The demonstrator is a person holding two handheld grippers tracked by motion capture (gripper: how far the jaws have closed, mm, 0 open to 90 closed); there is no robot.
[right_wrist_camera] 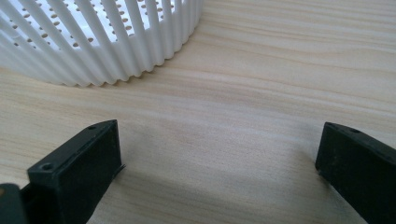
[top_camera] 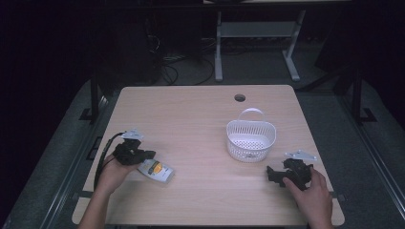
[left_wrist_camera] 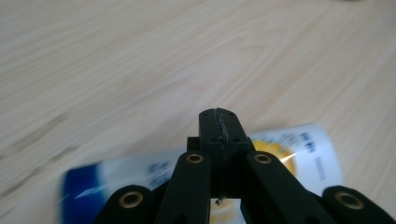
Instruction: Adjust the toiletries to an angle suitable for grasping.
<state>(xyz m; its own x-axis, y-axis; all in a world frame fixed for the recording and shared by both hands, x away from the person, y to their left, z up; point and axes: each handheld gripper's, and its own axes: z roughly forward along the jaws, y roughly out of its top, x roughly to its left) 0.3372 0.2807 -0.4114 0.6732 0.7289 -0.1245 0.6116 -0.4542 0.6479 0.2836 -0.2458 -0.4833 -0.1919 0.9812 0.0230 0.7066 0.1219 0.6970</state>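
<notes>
A: Where is the left claw [top_camera: 143, 156] sitting right now?

B: It is hovering at the near left of the table [top_camera: 191, 114], right over the tube [top_camera: 156, 170], which is lying flat on its side. In the left gripper view its jaws are pressed together with nothing between them, and the tube [left_wrist_camera: 299, 149] is passing underneath them.

A: So it is not gripping yet?

B: No, I am judging that it is lining up for a pick. To do that well, it is needing to spread the jaws first, then drop so they are straddling the tube across its narrow width, near the middle, not at a slippery end.

A: And the right claw [top_camera: 275, 174]?

B: Its jaws are standing wide apart, resting low at the near right, with the basket [top_camera: 250, 139] just ahead of it. In the right gripper view the ribbed basket wall [right_wrist_camera: 116, 42] is showing close by, and bare wood is lying between the jaws.

A: Is the basket looking like the goal?

B: Probably. It is sitting empty, well apart from the tube.
</notes>
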